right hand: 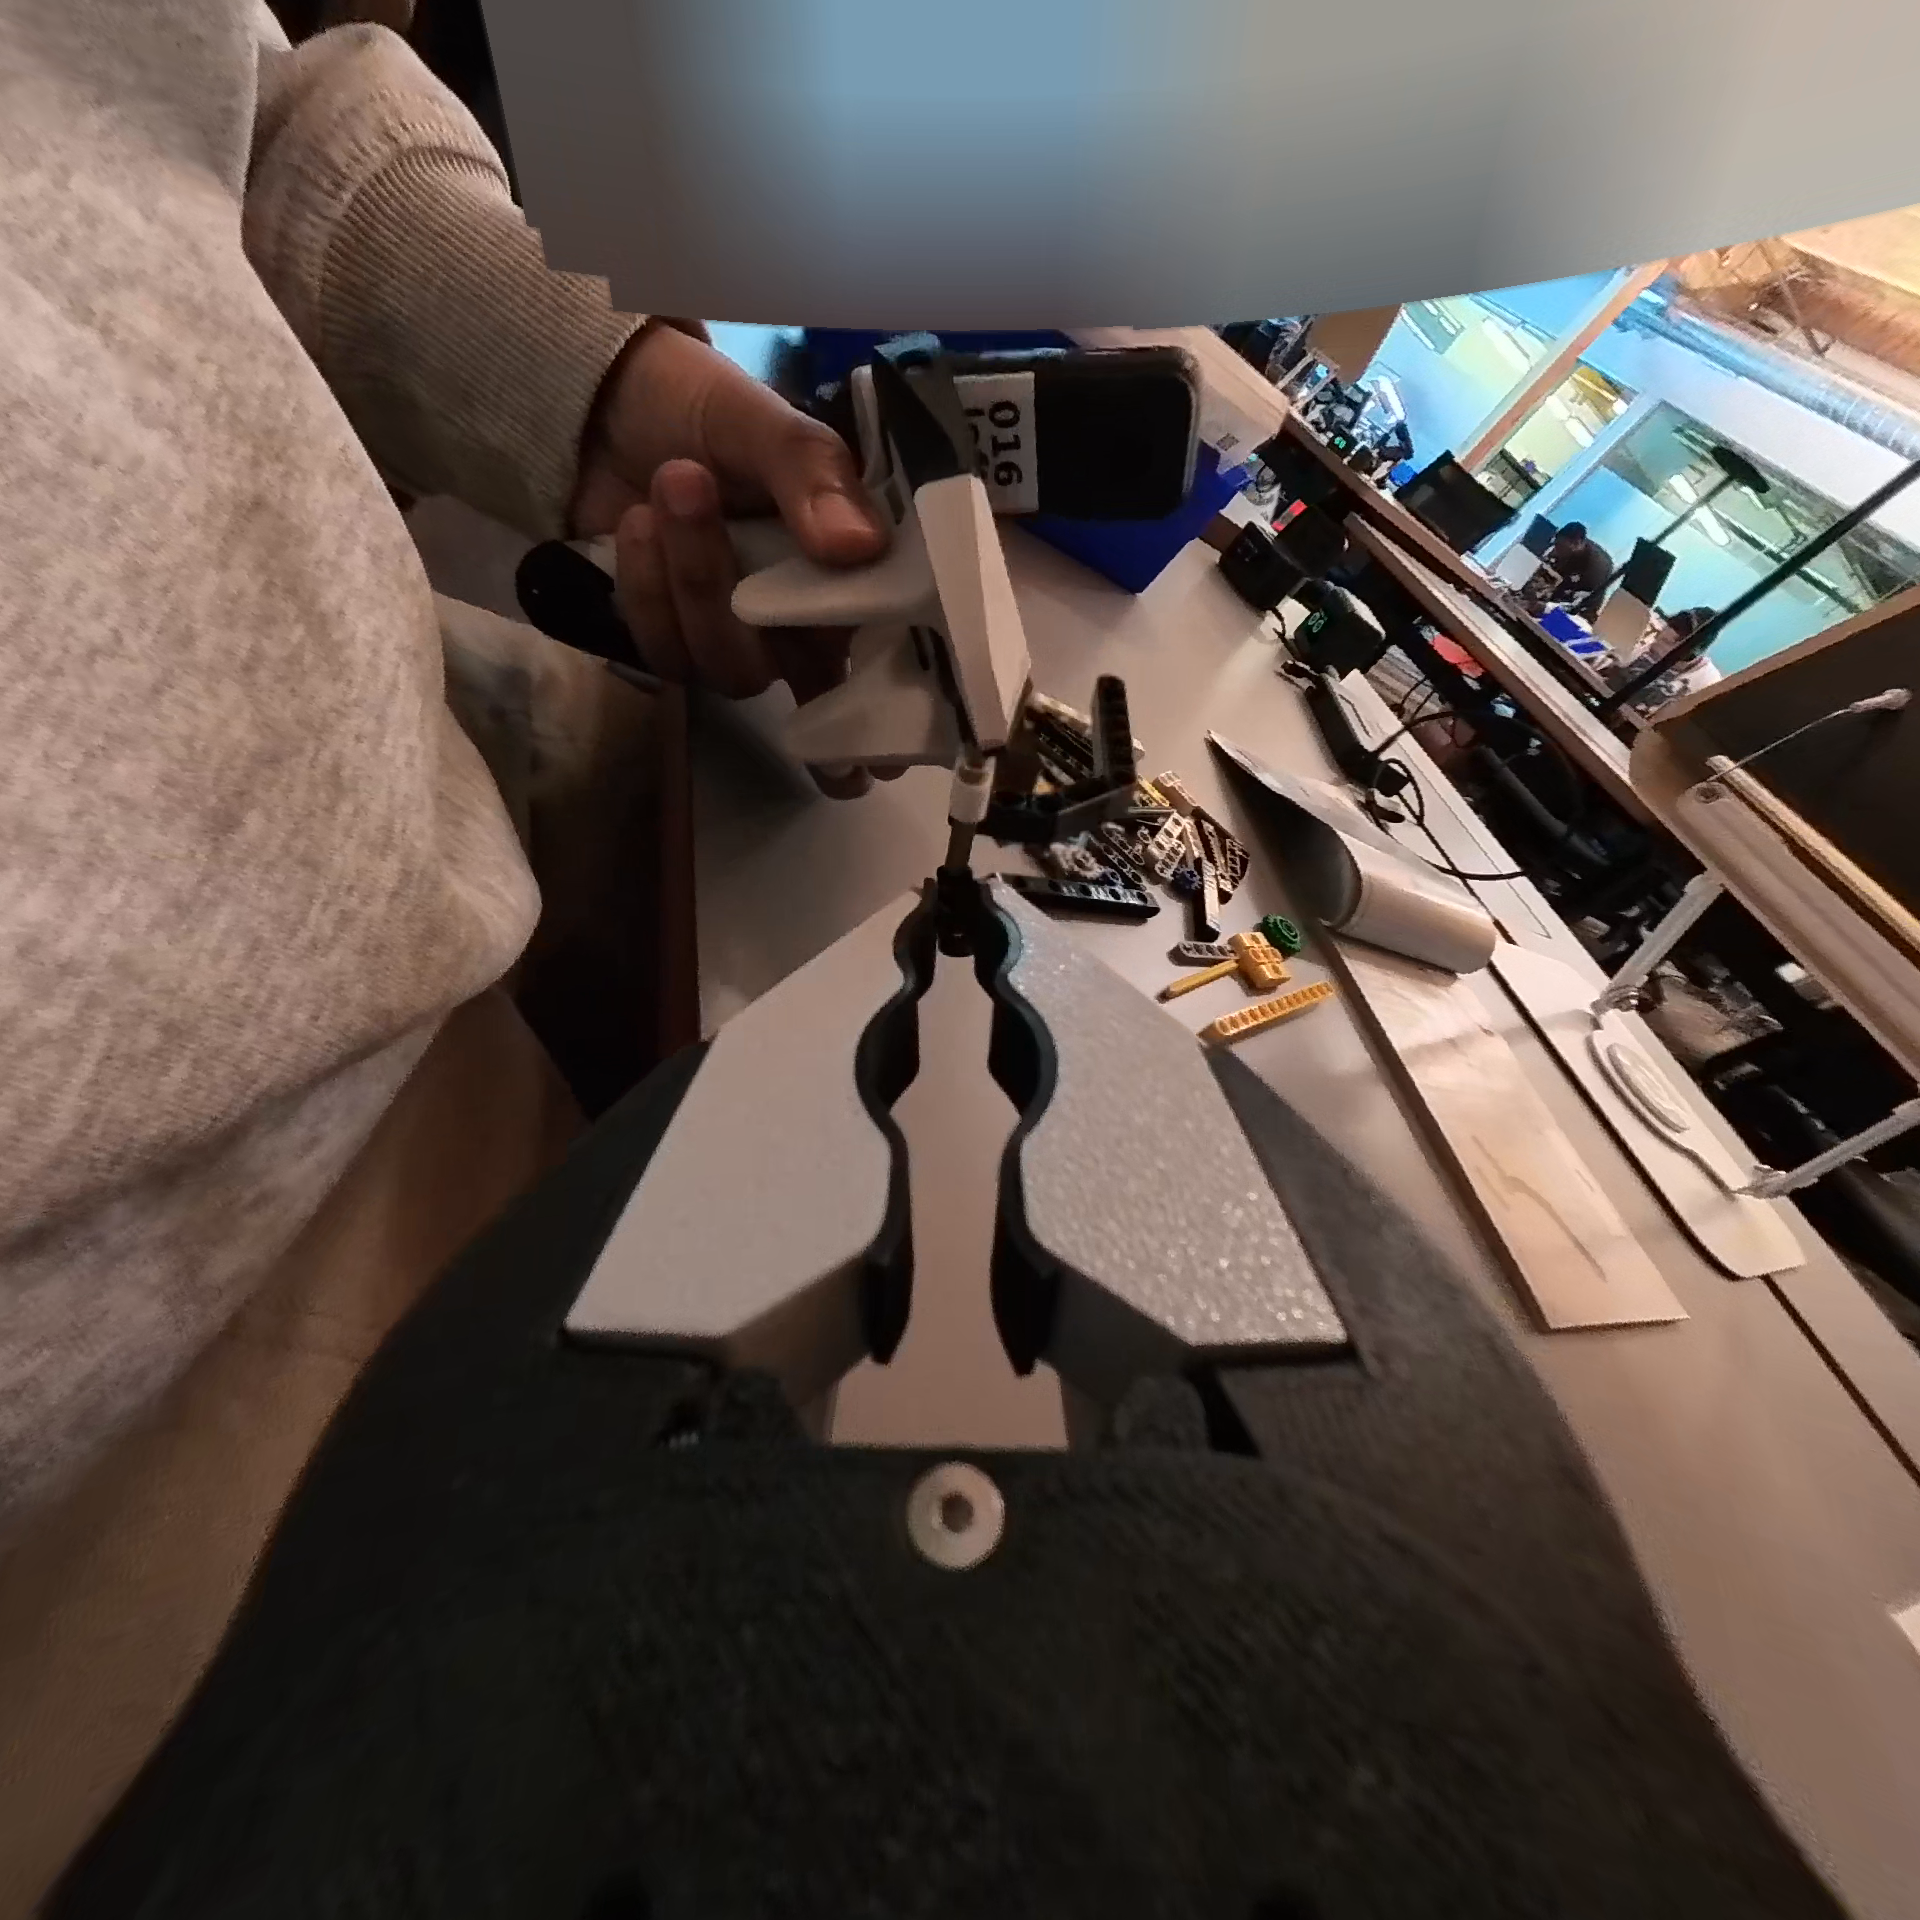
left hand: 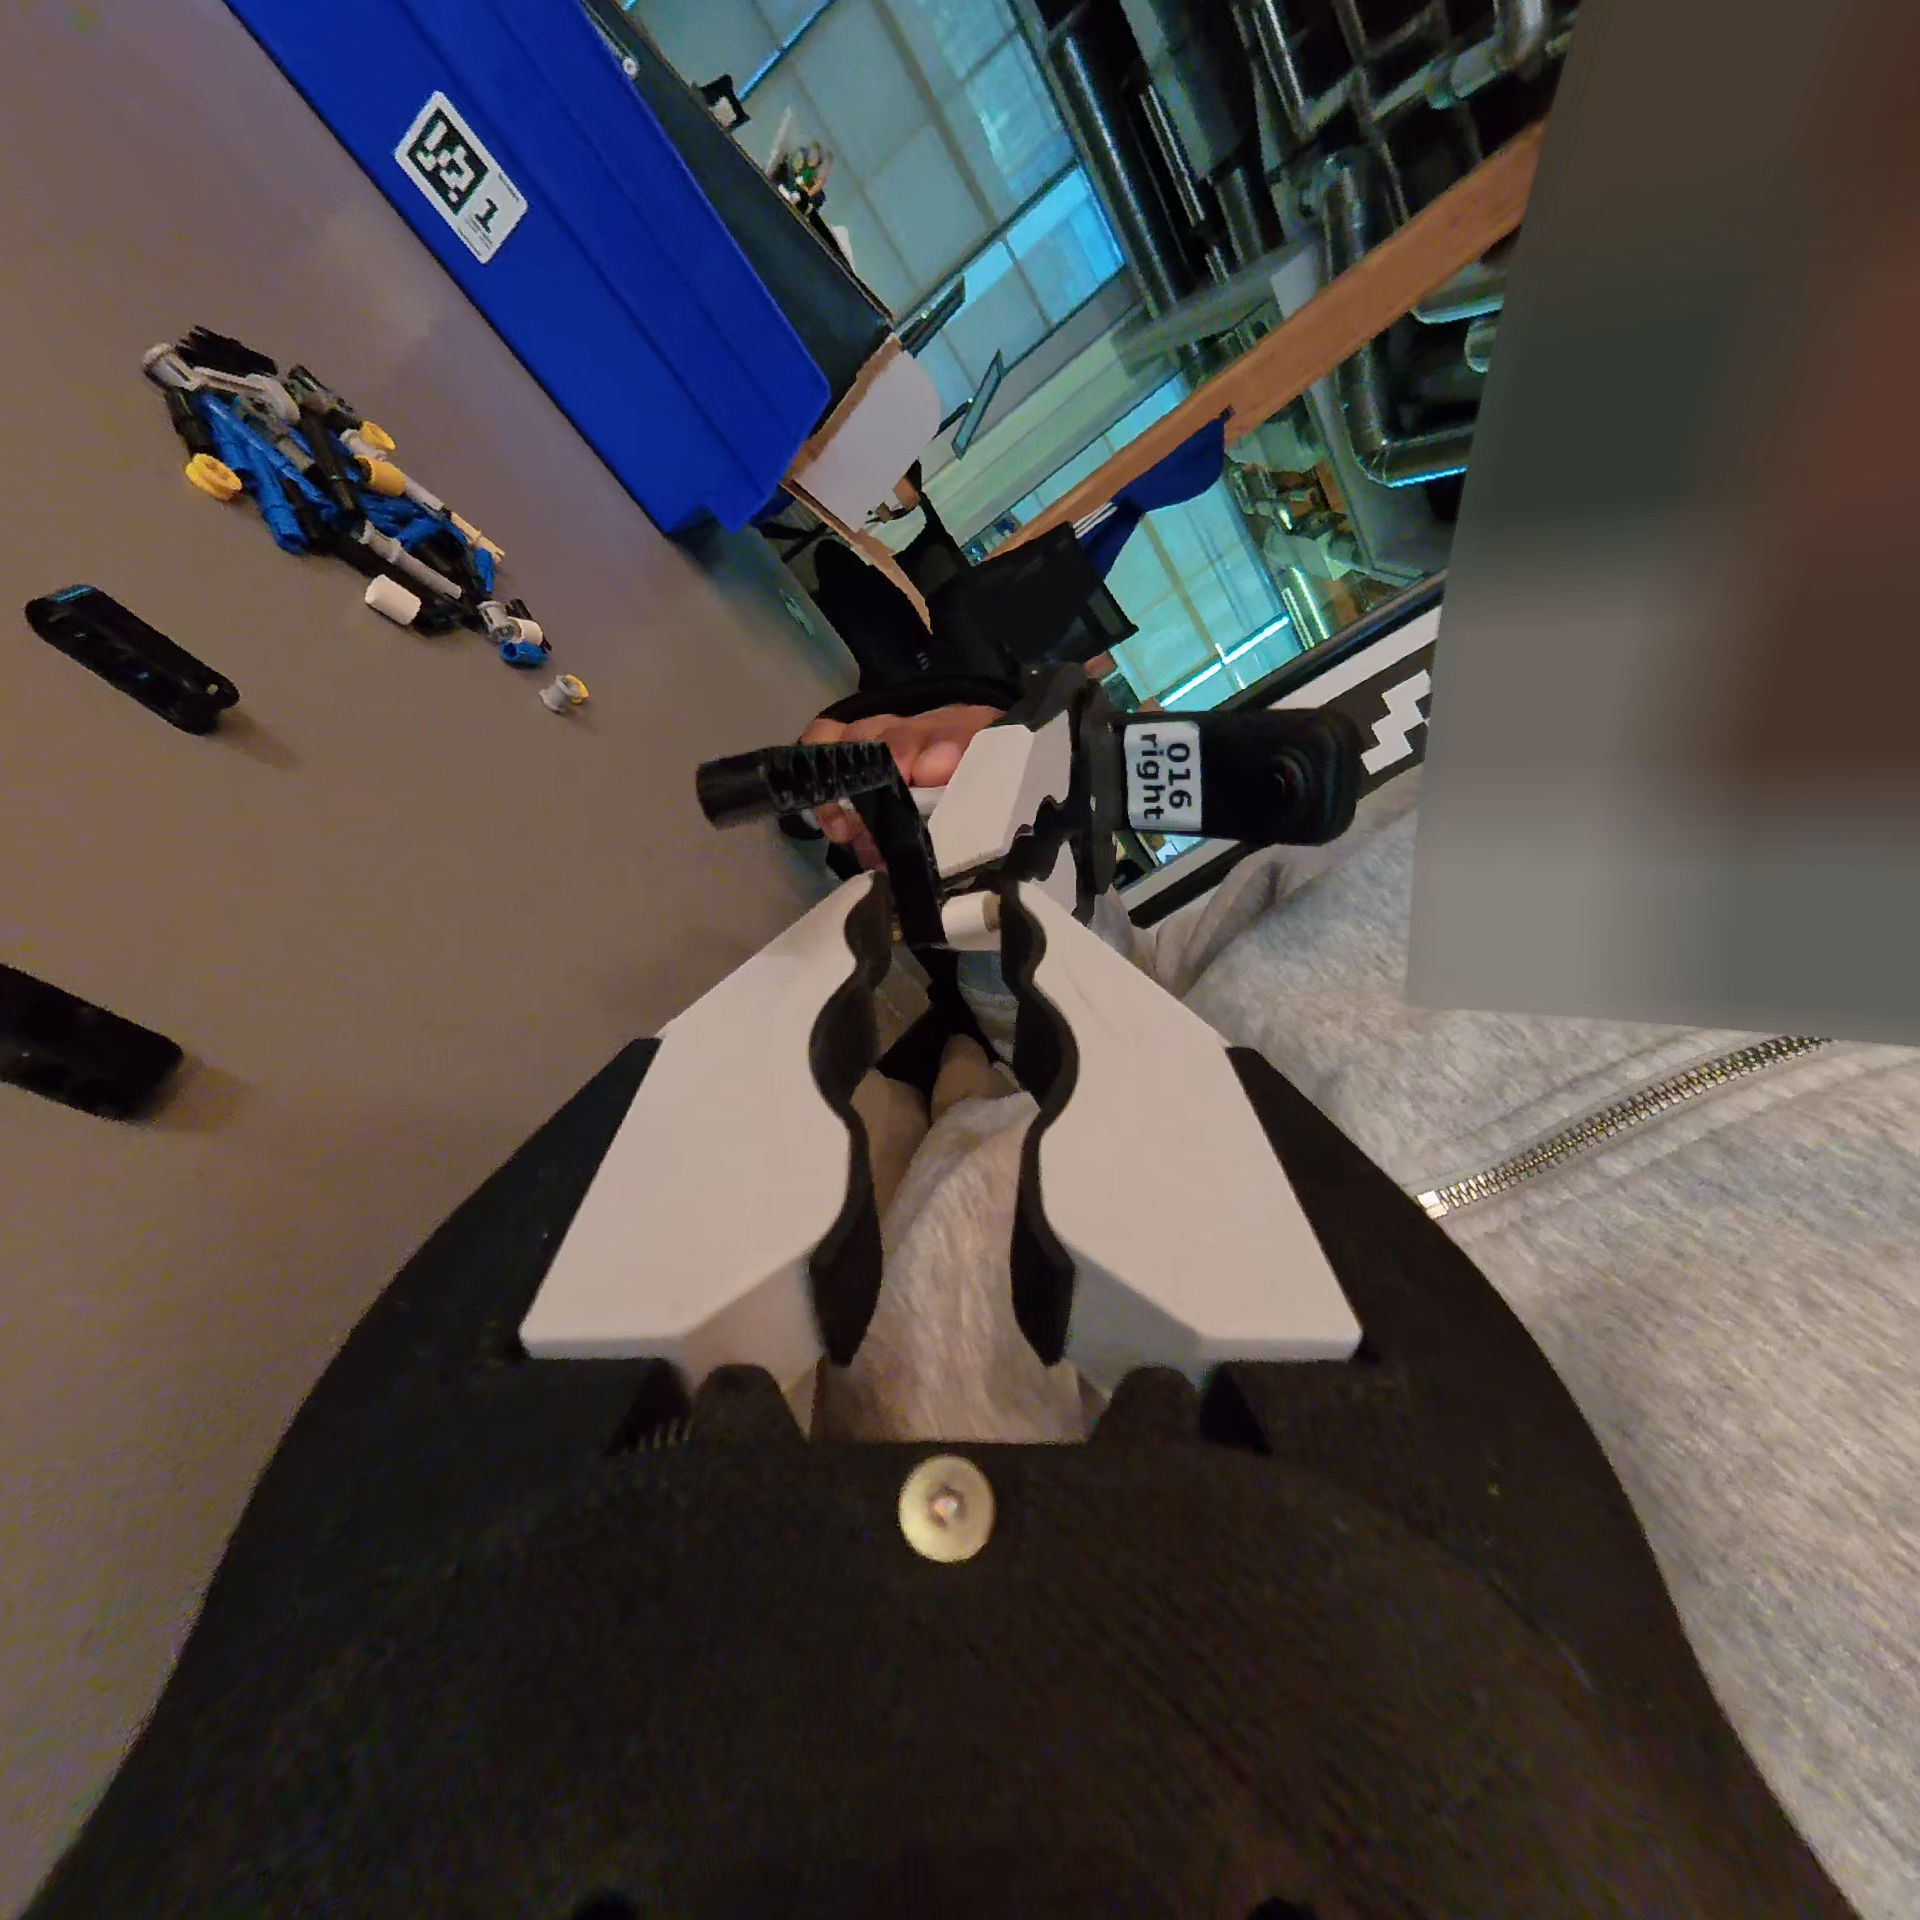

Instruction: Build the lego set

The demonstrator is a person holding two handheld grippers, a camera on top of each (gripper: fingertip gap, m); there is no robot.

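Observation:
My left gripper (left hand: 940, 914) and right gripper (right hand: 956, 914) meet tip to tip in the air above the table edge. The right gripper is shut on a black L-shaped beam (left hand: 800, 779), which looks thin and edge-on in the right wrist view (right hand: 951, 920). A thin axle with a white bush (right hand: 971, 800) rises from that beam into the left gripper's white fingers (right hand: 977, 644). The left gripper is shut on the bush (left hand: 971, 920). The right gripper's fingers (left hand: 997, 790) come in from above in the left wrist view.
A pile of blue, black and yellow parts (left hand: 332, 488) and two black beams (left hand: 130, 660) (left hand: 73, 1049) lie near a blue bin (left hand: 582, 239). Another parts pile (right hand: 1122, 821), yellow pieces (right hand: 1262, 961) and a curled booklet (right hand: 1351, 862) lie on the table (right hand: 1195, 623). A person's grey sweatshirt (left hand: 1558, 1351) is close behind. Less than 4 cm separates the two grippers' tips.

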